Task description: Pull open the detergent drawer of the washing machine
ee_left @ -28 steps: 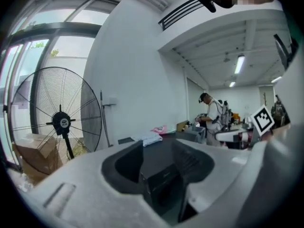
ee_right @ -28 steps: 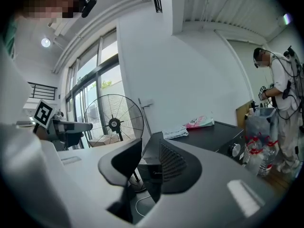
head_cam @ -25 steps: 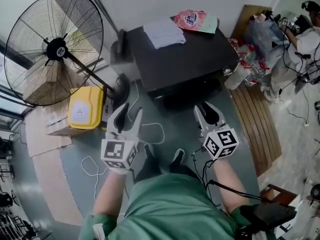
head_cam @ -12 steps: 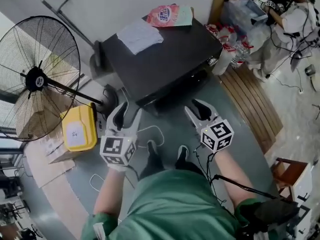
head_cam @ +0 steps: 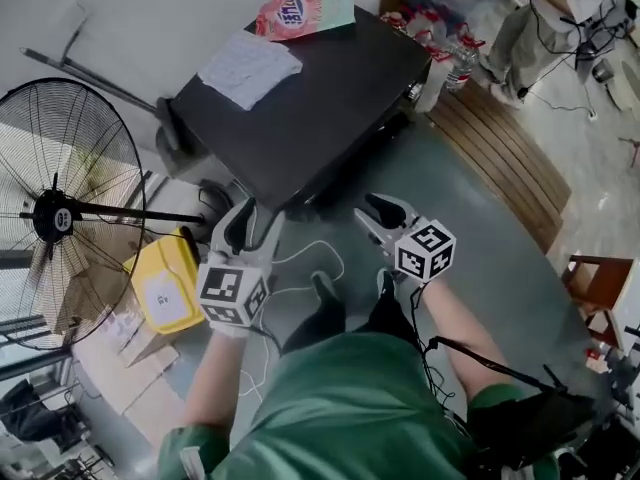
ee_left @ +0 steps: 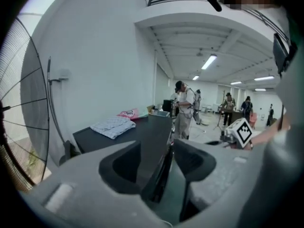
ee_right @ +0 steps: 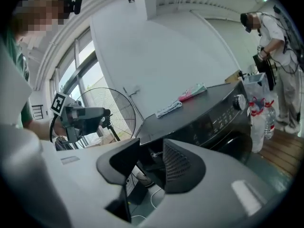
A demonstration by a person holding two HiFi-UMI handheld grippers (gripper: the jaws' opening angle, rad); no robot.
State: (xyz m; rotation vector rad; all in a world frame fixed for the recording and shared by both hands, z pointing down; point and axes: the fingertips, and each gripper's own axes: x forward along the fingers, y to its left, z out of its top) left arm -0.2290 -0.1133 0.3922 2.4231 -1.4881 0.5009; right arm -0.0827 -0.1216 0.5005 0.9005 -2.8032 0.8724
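— Black plastic, glossy by the look of it. I take the drawer point(ee_right: 153, 152) to be the left end of the washer's point(head_cam: 300, 98) front strip, well apart from the dial point(ee_right: 240, 101) at the right. Its outline is not clear.

— How will it handle?

— Stiff and light, I'd judge, sliding straight out with a small catch at the start. The smooth face is probably slippery, so hook the lower lip or recess and pull level, towards the near side.

— And the grippers?

— The left hand-held gripper point(head_cam: 250, 218) is nearer that end. Its jaws have just been opening and stand wide, with nothing between them, only the washer's near left corner beyond. The right hand-held gripper point(head_cam: 372, 211) has also just been opening. It is partly apart, empty, and short of the front's middle. Neither touches the washer.

— How does it look?

— Dark and boxy, with a folded cloth point(head_cam: 248, 68) and a pink packet point(head_cam: 300, 10) on its flat top at the far side. The drawer seems shut and flush.
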